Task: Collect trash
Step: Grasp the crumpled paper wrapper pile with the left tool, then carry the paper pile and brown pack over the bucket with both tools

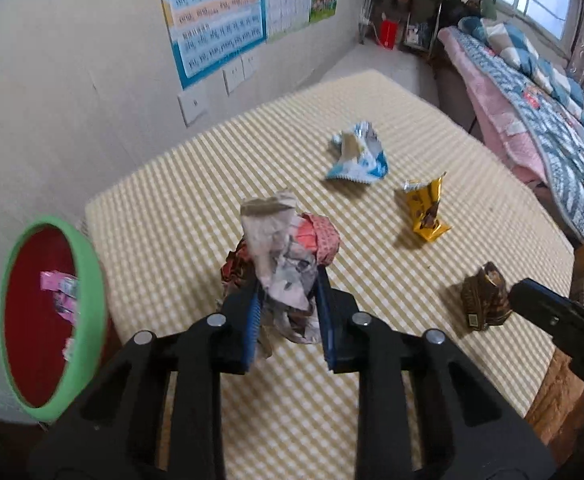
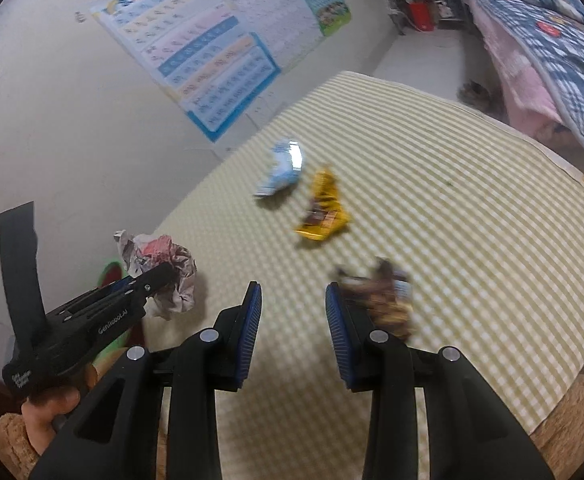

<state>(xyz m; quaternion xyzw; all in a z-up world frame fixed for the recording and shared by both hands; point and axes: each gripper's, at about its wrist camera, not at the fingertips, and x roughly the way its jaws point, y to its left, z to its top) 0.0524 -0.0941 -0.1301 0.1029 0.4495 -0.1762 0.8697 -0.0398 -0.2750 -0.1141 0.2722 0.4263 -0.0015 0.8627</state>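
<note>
Trash is what I have in the left tongs (image 1: 287,312): a crumpled wad of paper and wrappers (image 1: 281,256), pinched between the blue pads and held clear of the checked table (image 1: 432,152). The bin (image 1: 87,280), red inside with a green rim, sits just off the table's left edge with a pink scrap already lying in it. My reading is that the step in hand is carrying this wad across and dropping it in.

To do it well, I would keep the pads pressed until the wad is fully over the bin's mouth, not merely near the rim, since loose tails hang below the pads and could catch the green edge. The bundle looks like several pieces squeezed together, so a jerky swing may shed one; a smooth sideways move seems safer.

The right tongs (image 2: 294,312) stand parted with nothing between the pads. A dark brown wrapper (image 2: 384,300) lies just beside the right-hand pad, blurred, so I cannot say whether it touches. That looks like the next pick on that side.

Still on the table are a blue-and-white wrapper (image 1: 356,156) and a yellow wrapper (image 1: 426,212), near each other, well apart from the bin. Nothing stands between the left tongs and the bin. A bed with a patchwork quilt (image 1: 540,92) runs along the far right, out of the way.
</note>
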